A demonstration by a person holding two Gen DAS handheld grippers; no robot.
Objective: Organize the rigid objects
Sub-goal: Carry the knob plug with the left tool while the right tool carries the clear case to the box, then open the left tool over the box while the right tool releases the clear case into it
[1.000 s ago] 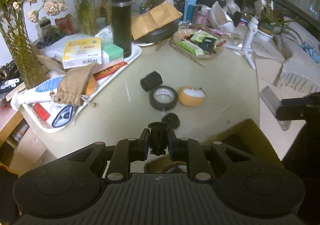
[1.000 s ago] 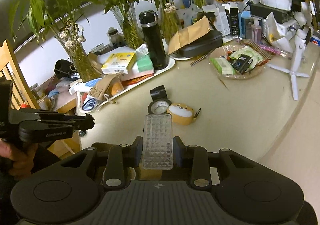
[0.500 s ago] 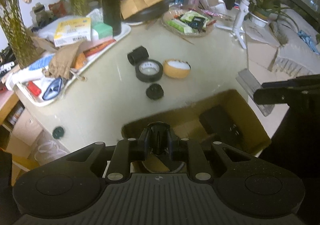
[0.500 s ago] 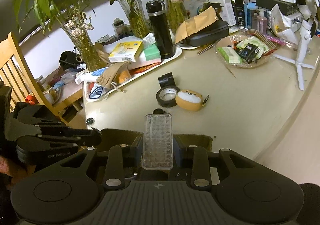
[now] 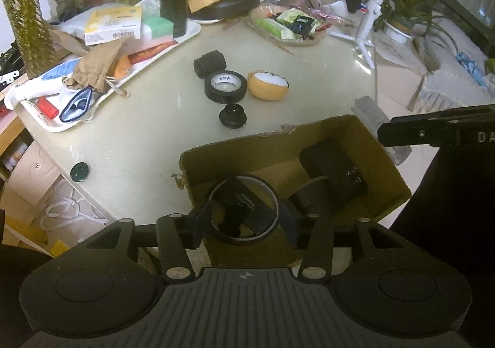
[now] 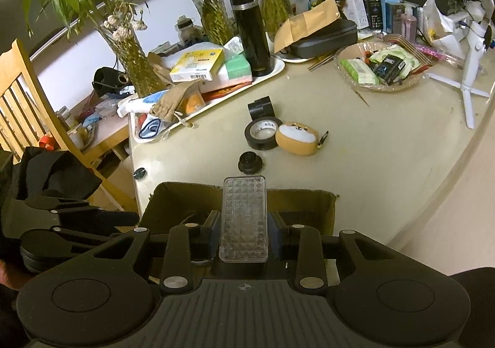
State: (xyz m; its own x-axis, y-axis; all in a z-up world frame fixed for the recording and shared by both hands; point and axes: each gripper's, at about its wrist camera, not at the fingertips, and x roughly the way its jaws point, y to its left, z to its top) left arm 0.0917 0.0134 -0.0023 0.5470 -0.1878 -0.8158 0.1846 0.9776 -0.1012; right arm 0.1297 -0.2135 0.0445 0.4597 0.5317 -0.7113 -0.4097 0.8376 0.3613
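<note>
Two views: left gripper over cardboard box at table's near edge, fingers opening, nothing pinched between them, black tape roll mid-table; right gripper fingers clamping clear studded block above box.

Each claw, the left claw and the right claw, is matte black plastic with a ribbed centre plate, a small crosshair mark, two round side discs and silver screw heads on the finger arms. The pads look dark blue, though dim light makes that uncertain. White lettering marks the right claw's side.
</note>
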